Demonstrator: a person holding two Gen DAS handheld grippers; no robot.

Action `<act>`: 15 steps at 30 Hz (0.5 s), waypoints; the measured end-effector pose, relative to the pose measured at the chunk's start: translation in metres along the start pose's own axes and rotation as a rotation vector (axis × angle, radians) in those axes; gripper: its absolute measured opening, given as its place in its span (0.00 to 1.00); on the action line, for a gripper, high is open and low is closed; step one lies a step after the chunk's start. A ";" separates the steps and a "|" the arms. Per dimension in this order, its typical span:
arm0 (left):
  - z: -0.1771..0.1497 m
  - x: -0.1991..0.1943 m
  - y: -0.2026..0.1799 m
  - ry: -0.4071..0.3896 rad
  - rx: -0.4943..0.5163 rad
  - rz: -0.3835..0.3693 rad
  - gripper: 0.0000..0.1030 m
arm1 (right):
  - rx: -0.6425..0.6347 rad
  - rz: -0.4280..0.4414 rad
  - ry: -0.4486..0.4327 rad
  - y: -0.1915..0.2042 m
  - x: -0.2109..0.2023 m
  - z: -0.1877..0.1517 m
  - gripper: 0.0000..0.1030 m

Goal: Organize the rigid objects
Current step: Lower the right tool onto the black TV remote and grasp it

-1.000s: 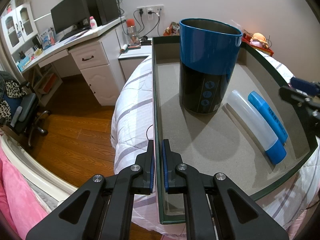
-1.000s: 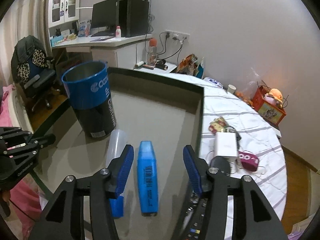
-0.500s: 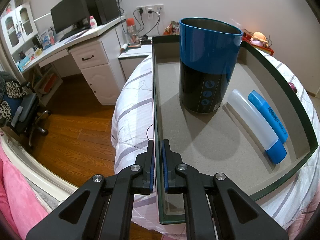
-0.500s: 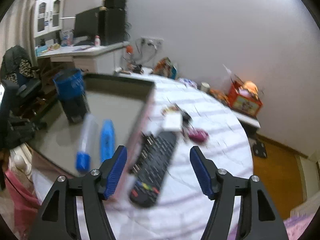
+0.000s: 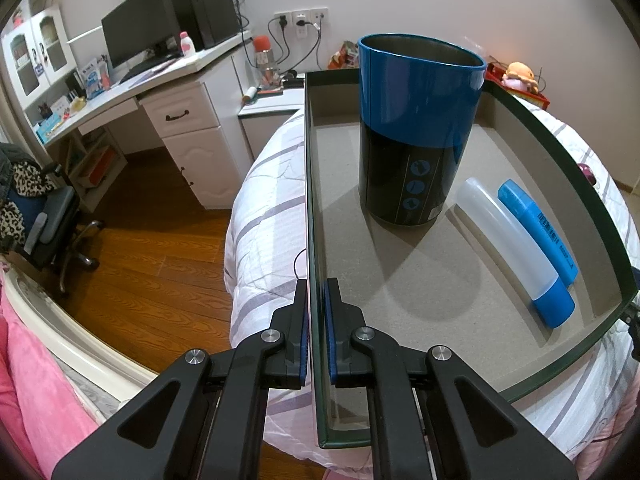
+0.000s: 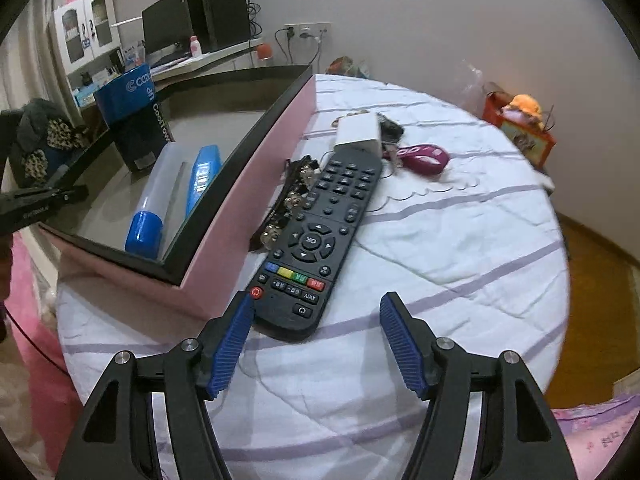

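My left tool (image 5: pixel 316 336) clamped on the box (image 5: pixel 311 208) wall, blue canister (image 5: pixel 416 128) ahead inside, my right tool (image 6: pixel 316 340) spread wide, holding nothing, black remote (image 6: pixel 320 240) just ahead on the bed (image 6: pixel 460 240).

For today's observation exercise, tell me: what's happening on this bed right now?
A person is tidying items into a box. The left gripper is clamped on the box's wall, steadying it. Inside are a blue canister, a translucent tube and a blue marker. The open right gripper hovers before a remote on the bedspread.
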State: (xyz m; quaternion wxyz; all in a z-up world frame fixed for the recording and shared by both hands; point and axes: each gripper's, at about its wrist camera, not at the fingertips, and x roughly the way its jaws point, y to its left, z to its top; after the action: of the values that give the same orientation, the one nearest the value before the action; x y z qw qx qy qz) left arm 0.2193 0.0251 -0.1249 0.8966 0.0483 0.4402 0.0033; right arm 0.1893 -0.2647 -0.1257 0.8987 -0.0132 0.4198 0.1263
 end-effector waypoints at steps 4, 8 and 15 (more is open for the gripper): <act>0.000 0.000 0.001 0.001 0.000 0.002 0.06 | 0.020 0.026 -0.007 -0.003 0.007 0.004 0.65; 0.000 0.000 0.002 0.001 0.000 0.003 0.06 | 0.028 0.018 -0.006 -0.001 0.014 0.013 0.66; -0.002 -0.003 0.004 0.003 0.005 0.009 0.07 | 0.023 -0.014 0.011 -0.007 0.015 0.011 0.66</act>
State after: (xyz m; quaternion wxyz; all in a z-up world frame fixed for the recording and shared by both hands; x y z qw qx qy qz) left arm 0.2166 0.0289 -0.1235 0.8958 0.0525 0.4413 0.0063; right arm 0.2080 -0.2667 -0.1304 0.8973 -0.0064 0.4260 0.1153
